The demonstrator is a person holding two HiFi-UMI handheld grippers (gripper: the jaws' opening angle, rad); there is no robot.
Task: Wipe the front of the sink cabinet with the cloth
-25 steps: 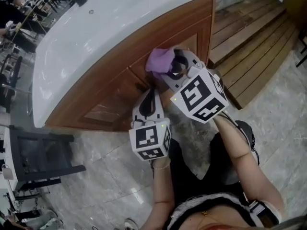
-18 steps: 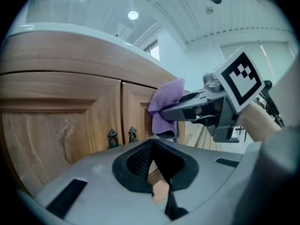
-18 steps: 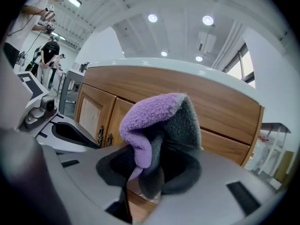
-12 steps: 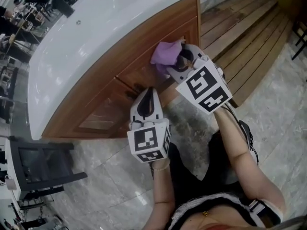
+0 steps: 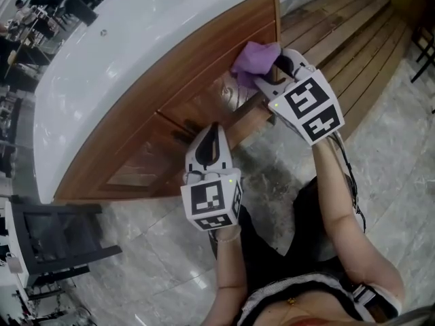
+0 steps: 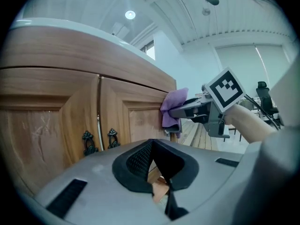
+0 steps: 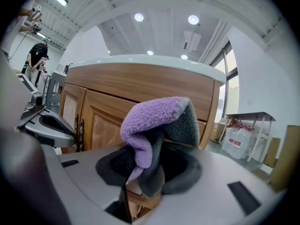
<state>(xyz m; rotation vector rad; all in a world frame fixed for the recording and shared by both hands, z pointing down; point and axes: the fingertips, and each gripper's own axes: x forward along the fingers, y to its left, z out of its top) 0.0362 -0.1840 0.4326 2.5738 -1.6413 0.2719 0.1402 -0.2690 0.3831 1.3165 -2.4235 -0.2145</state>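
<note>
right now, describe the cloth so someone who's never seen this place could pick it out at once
Find the long wooden sink cabinet under its white top. Near the right end of the cabinet's front, the right gripper pinches a bunched cloth up by the wood. It is the only soft, fluffy thing there, purple on one side and grey on the other.

Purple cloth (image 5: pixel 255 58) bunched against wooden sink cabinet front (image 5: pixel 197 97), upper right panel

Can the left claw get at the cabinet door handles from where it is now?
Probably yes: the left claw points toward the door handles with nothing between, and the right claw holding the cloth is off to the side.
</note>
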